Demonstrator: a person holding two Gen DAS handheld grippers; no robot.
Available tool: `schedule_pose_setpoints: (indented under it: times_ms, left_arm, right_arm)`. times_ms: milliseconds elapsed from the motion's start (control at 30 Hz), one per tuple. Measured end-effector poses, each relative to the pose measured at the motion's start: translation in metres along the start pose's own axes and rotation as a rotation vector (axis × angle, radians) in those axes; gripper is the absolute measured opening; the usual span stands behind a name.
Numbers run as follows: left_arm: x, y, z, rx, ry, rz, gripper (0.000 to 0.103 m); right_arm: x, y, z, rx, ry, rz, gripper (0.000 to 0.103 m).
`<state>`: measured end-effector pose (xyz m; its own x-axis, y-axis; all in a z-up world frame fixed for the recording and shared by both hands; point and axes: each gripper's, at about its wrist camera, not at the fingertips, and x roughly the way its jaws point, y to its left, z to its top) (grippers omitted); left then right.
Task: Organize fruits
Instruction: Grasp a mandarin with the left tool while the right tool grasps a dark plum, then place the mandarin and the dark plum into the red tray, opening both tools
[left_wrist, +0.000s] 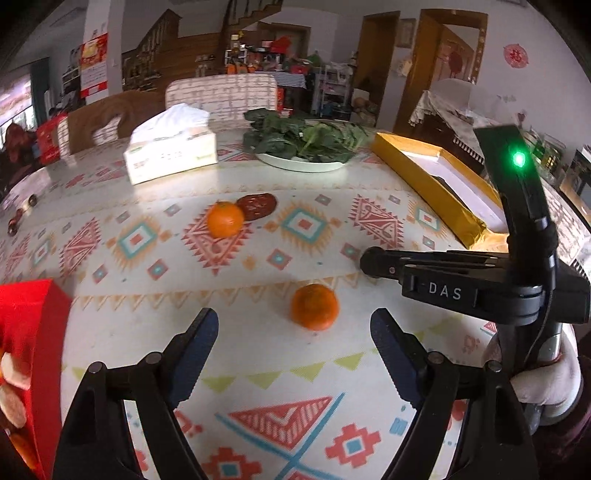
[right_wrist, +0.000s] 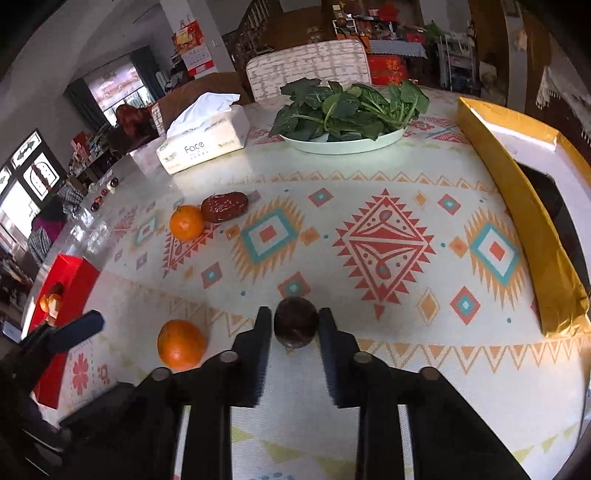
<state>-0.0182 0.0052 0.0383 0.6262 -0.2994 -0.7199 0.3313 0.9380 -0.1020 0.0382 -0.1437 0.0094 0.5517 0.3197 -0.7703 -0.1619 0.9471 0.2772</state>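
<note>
My left gripper (left_wrist: 293, 328) is open just above the patterned tablecloth, with a near orange (left_wrist: 314, 306) just beyond its fingertips. A far orange (left_wrist: 225, 218) touches a dark red date (left_wrist: 256, 206). My right gripper (right_wrist: 295, 325) is shut on a dark round fruit (right_wrist: 296, 326); it also shows in the left wrist view (left_wrist: 369, 262), to the right of the near orange. In the right wrist view the near orange (right_wrist: 181, 344) lies left of the fingers, with the far orange (right_wrist: 186, 222) and date (right_wrist: 224, 206) further back.
A red box (left_wrist: 33, 354) holding fruit stands at the left edge, also in the right wrist view (right_wrist: 70, 280). A gold box (right_wrist: 517, 206) lies along the right side. A tissue box (right_wrist: 207, 140) and a plate of greens (right_wrist: 347, 142) stand at the back.
</note>
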Motion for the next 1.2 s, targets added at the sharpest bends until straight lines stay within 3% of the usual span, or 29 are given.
schedule_pose_setpoints:
  times_ms: [233, 300, 333, 467, 533, 733, 1033, 1200]
  left_arm:
    - [0.027, -0.015, 0.009, 0.068, 0.035, -0.020, 0.084]
    - [0.036, -0.018, 0.010, 0.072, 0.064, -0.046, 0.070]
    - [0.040, -0.020, 0.010, 0.072, 0.083, -0.061, 0.056]
    - [0.046, -0.017, 0.008, 0.071, 0.092, -0.014, 0.031]
    - [0.046, -0.010, 0.007, 0.033, 0.091, -0.045, 0.031]
    - [0.031, 0.004, 0.004, -0.023, 0.058, -0.023, 0.031]
    - [-0.062, 0.062, -0.017, -0.183, -0.081, 0.026, 0.031]
    - [-0.119, 0.125, -0.047, -0.337, -0.168, 0.119, 0.031]
  right_arm:
    - [-0.007, -0.005, 0.001, 0.031, -0.021, 0.020, 0.027]
    - [-0.009, -0.008, 0.002, 0.040, -0.027, 0.024, 0.027]
    - [-0.009, -0.010, 0.003, 0.048, -0.029, 0.029, 0.027]
    - [-0.011, -0.017, 0.004, 0.075, -0.033, 0.043, 0.027]
    - [-0.011, -0.019, 0.004, 0.082, -0.035, 0.051, 0.027]
    - [-0.014, -0.020, 0.004, 0.101, -0.045, 0.099, 0.027]
    - [-0.018, -0.013, 0.003, 0.108, -0.063, 0.176, 0.027]
    - [-0.015, 0.003, -0.002, 0.074, -0.061, 0.153, 0.027]
